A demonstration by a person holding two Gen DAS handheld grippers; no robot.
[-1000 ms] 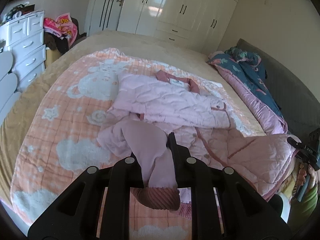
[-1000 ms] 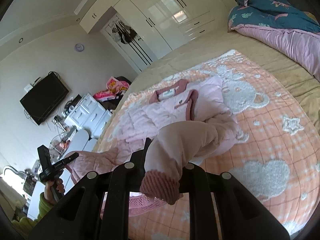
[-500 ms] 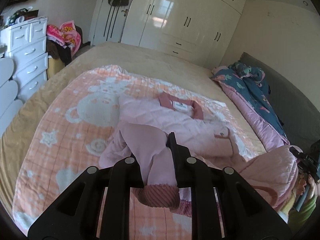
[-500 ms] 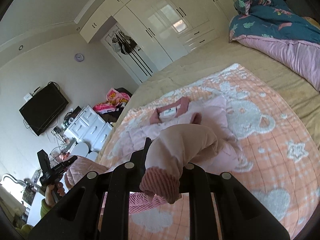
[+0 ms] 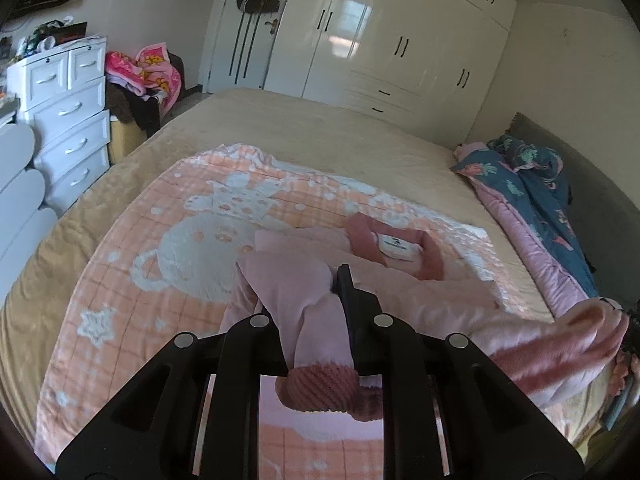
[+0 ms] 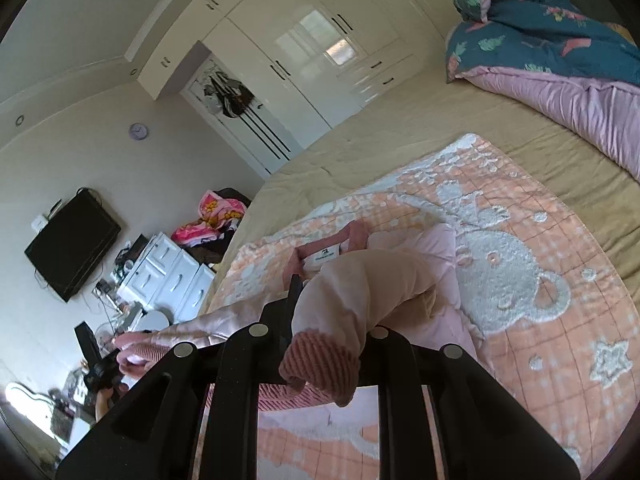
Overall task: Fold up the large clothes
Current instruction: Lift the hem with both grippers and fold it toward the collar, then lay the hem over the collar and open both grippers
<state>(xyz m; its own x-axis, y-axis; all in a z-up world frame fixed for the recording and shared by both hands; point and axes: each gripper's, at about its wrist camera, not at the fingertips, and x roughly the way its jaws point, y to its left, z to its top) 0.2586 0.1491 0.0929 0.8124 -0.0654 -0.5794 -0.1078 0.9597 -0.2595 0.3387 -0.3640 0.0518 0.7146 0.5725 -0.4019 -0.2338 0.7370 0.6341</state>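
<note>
A pale pink quilted jacket (image 5: 436, 296) with a dusty-rose collar (image 5: 394, 246) lies on a peach blanket (image 5: 160, 280) on the bed. My left gripper (image 5: 316, 304) is shut on one sleeve, whose ribbed rose cuff (image 5: 320, 388) hangs between the fingers. My right gripper (image 6: 320, 304) is shut on the other sleeve, with its ribbed cuff (image 6: 320, 364) hanging down. Both sleeves are lifted over the jacket body (image 6: 432, 248). The right gripper and its sleeve also show at the right edge of the left wrist view (image 5: 560, 344).
A teal and pink duvet (image 5: 532, 196) lies bunched along the bed's right side. White drawers (image 5: 68, 112) and a pile of clothes (image 5: 140, 76) stand left of the bed. White wardrobes (image 5: 380, 48) line the far wall. A TV (image 6: 72, 244) hangs on the wall.
Both grippers have moved forward over the jacket toward its collar, carrying the sleeves with them. The jacket's lower part has folded up under them.
</note>
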